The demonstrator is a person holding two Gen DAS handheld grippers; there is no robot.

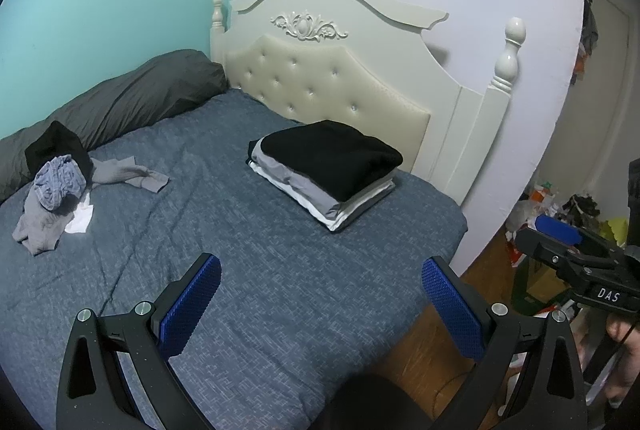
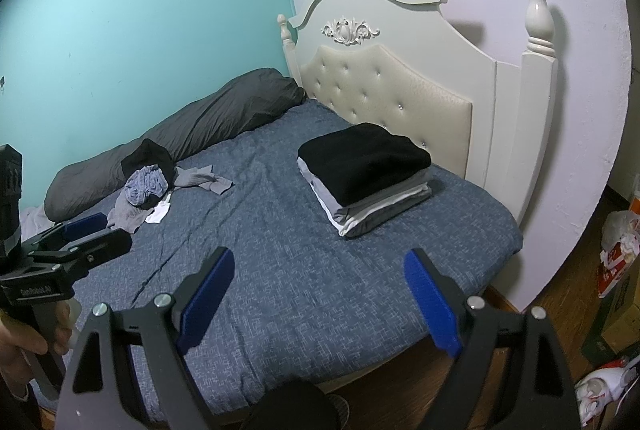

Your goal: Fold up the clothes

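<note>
A neat stack of folded clothes [image 1: 328, 173], black on top with grey and white below, lies on the blue bedspread [image 1: 240, 230] near the headboard; the right wrist view shows the same stack [image 2: 364, 173]. A heap of unfolded clothes [image 1: 60, 185], grey, lilac, black and white, sits at the left by the dark pillow; the right wrist view has that heap [image 2: 156, 189] too. My left gripper [image 1: 320, 282] hangs open over the bed's near part, holding nothing. My right gripper [image 2: 320, 278] is open too, empty, above the bed's near edge.
A cream tufted headboard [image 1: 332, 77] with posts stands against the lilac wall. A long dark grey pillow [image 1: 120, 101] lies along the teal wall. Bags and boxes [image 2: 616, 270] clutter the wooden floor right of the bed. A hand [image 2: 20, 342] holds the left gripper's handle.
</note>
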